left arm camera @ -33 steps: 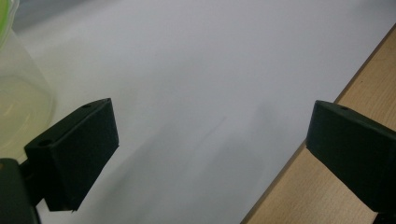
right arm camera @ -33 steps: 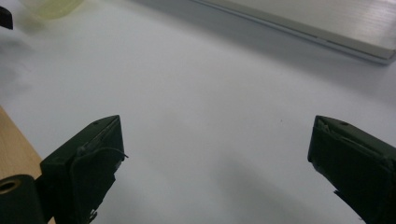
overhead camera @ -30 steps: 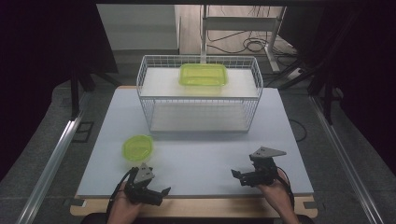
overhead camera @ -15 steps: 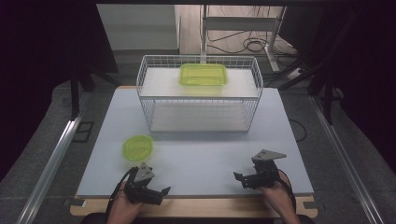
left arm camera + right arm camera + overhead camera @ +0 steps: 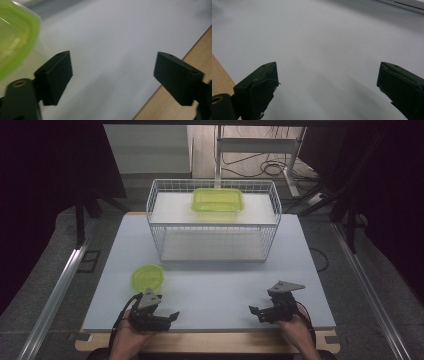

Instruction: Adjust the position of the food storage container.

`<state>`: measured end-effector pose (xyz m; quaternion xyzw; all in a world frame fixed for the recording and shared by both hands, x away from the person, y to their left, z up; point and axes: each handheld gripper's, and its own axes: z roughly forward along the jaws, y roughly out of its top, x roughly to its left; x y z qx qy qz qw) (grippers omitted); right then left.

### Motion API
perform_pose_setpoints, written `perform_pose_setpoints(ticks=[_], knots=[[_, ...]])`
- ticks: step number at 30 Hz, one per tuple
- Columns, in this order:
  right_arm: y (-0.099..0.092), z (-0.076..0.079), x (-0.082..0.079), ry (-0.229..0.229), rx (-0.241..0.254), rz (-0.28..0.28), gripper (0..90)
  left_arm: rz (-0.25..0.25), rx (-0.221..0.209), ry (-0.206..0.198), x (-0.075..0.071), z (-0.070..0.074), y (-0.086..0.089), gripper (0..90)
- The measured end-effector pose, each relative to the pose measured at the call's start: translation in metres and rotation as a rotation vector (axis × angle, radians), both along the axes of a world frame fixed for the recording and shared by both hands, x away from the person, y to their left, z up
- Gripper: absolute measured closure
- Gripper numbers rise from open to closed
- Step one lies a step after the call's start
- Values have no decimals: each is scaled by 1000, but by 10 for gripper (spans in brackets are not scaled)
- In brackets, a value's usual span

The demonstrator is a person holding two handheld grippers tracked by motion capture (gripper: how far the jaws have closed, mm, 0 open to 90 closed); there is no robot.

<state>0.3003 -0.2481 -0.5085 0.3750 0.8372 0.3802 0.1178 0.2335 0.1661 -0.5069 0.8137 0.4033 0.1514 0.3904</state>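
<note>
The left gripper [image 5: 172,316] rests low at the near edge of the table [image 5: 215,285], held in the person's left hand [image 5: 131,336], its jaws pointing across the table toward the right gripper [image 5: 253,310]. Its jaws have just been closing a little, yet they stand well apart with nothing between them; in the left gripper view bare table shows in the gap. The round green lid [image 5: 148,277] lies flat on the table just beyond the left gripper, near it but apart, and its rim shows beside one jaw in the left gripper view [image 5: 17,37], blurred, so how close it comes is hard to say.

The right gripper sits at the same near edge in the right hand [image 5: 296,330], jaws pointing back toward the left gripper, spread wide and empty over bare table. The two grippers are well apart.

Farther off, beyond both grippers, stands a white wire basket [image 5: 215,227], and in it a green rectangular container [image 5: 218,200] lies on the upper shelf
</note>
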Motion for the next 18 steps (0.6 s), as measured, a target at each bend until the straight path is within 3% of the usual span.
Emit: perform_pose_setpoints(ticks=[5,11,14,18], knots=[[-2,-1,1,10,17,0,41,0,-28,-5,4,10,9,464],[-4,-3,4,27,37,-7,46,65,-12,-12,22,26,36,803],[-5,-3,4,28,37,-7,47,120,14,-16,32,29,54,887],[-5,-3,4,29,38,-5,47,202,7,-29,43,33,79,898]])
